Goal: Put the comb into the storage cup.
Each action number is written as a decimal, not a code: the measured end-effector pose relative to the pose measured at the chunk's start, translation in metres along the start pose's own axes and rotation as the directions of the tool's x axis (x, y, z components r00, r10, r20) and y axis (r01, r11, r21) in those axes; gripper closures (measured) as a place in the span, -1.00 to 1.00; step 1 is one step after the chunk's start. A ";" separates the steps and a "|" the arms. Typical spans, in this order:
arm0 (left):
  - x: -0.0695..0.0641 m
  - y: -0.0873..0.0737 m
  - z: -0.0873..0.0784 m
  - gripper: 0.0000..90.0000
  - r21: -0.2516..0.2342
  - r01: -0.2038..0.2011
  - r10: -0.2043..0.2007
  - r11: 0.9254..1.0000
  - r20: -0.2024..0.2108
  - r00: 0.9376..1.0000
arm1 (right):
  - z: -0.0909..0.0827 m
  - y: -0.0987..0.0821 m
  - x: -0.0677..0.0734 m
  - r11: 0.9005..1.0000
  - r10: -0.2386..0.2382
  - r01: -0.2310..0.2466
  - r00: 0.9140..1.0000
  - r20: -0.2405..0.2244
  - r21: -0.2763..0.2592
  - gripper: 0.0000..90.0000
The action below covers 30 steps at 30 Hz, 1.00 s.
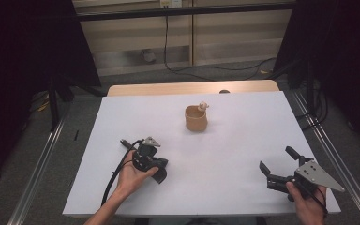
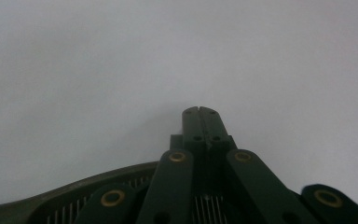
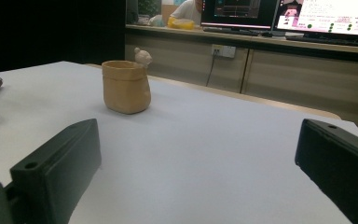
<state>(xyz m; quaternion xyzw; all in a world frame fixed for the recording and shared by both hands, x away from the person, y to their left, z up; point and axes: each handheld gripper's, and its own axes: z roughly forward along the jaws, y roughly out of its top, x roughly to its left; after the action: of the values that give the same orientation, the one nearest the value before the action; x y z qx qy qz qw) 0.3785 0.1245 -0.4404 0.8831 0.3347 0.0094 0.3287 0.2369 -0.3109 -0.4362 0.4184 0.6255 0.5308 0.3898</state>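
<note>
A tan, sack-shaped cup stands upright on the white sheet, slightly behind the middle. A small pale figure perches on its far rim. My left gripper rests at the front left in a hand; its jaws are shut with nothing between them, and in the left gripper view the left gripper points at bare white sheet. At the front right, my right gripper is open, aimed left and inward. In the right gripper view the cup and figure stand well beyond my right gripper.
The sheet covers a wooden table whose far edge shows. Metal rails run along both sides on the floor, and a cable trails behind. Monitors and a person sit at a counter far back.
</note>
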 end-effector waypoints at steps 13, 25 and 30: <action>-0.002 -0.002 -0.002 1.00 0.008 -0.006 0.006 1.000 0.005 1.000 | 0.000 0.000 0.000 1.000 -0.003 0.003 1.000 -0.001 0.000 -1.00; -0.002 -0.007 -0.005 1.00 0.005 0.000 0.000 1.000 0.015 1.000 | 0.000 0.000 0.000 1.000 -0.001 0.001 1.000 -0.001 -0.004 -1.00; -0.002 -0.009 -0.007 1.00 0.008 -0.004 0.003 1.000 0.019 1.000 | 0.000 0.000 0.000 1.000 -0.001 0.001 1.000 0.000 -0.004 -1.00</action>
<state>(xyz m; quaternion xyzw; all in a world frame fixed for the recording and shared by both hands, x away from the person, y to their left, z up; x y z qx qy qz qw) 0.3703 0.1323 -0.4398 0.8850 0.3301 0.0004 0.3284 0.2368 -0.3110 -0.4363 0.4174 0.6247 0.5318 0.3908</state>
